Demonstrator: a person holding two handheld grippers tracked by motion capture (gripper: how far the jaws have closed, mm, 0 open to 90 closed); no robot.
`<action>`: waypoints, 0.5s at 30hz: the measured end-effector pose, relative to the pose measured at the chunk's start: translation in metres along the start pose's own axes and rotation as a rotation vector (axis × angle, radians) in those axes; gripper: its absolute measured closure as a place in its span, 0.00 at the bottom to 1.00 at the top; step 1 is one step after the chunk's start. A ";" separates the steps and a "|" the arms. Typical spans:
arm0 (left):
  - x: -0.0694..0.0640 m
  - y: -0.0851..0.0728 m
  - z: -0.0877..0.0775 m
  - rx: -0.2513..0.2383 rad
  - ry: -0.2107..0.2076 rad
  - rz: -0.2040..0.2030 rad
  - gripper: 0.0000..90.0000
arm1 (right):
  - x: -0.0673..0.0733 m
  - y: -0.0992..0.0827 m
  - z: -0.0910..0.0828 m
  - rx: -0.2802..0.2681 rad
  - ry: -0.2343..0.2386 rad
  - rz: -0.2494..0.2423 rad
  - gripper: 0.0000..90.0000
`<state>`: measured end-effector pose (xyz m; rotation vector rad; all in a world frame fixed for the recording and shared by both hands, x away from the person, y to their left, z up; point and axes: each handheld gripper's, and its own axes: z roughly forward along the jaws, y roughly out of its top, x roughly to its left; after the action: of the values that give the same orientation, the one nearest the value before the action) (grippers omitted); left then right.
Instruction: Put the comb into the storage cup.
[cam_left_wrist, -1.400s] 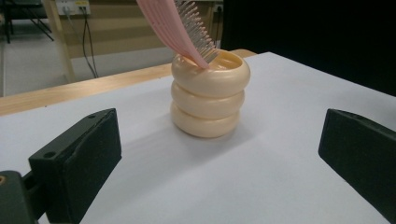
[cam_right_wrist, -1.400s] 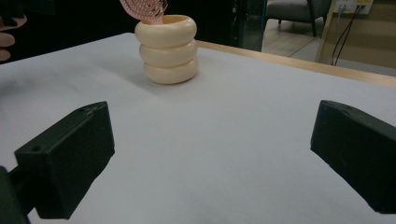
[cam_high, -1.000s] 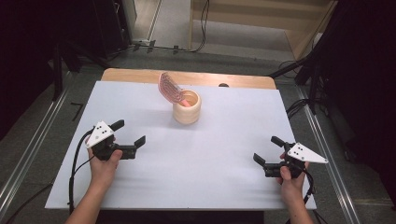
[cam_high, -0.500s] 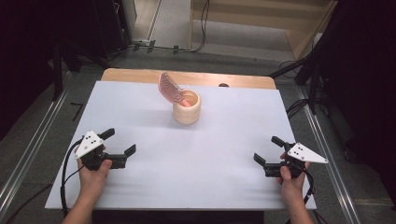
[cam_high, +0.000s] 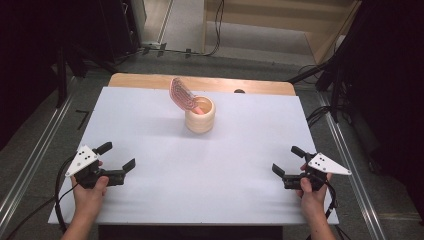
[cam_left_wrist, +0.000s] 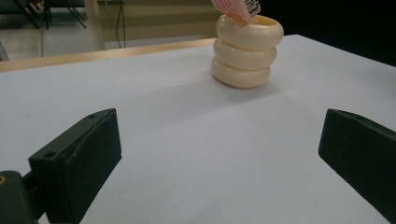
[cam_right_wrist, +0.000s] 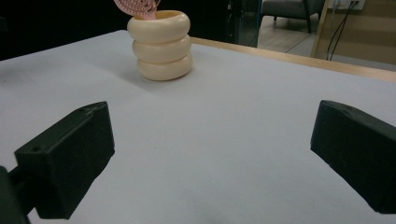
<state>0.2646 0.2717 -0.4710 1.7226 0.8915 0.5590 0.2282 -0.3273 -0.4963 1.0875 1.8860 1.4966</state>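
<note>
Now both idle: left gripper (cam_high: 116, 161) and right gripper (cam_high: 287, 161) jaws wide, empty, low over worktop (cam_high: 150, 125); ribbed cream cup (cam_high: 200, 116) with pink comb (cam_high: 182, 94) well apart; next, reach.

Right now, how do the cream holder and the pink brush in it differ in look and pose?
The cream holder is squat, made of three stacked rounded rings, and stands upright on the white table. The pink brush is flat and patterned, and leans tilted out over the holder's rim toward the table's far left. The holder rests on the table; the brush rests inside the holder. Both sit far from the open left gripper and right gripper.
</note>
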 end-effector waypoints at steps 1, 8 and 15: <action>0.001 -0.001 -0.001 0.000 0.000 0.003 0.00 | 0.000 0.000 0.000 0.001 0.000 0.002 0.00; 0.007 -0.005 -0.012 0.001 0.018 0.007 0.00 | -0.001 -0.001 0.000 0.000 -0.011 0.005 0.00; 0.012 -0.009 -0.022 -0.004 0.025 0.006 0.00 | -0.002 -0.002 0.000 0.001 -0.016 0.005 0.00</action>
<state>0.2530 0.2958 -0.4727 1.7186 0.9029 0.5867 0.2286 -0.3296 -0.4986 1.1024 1.8750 1.4849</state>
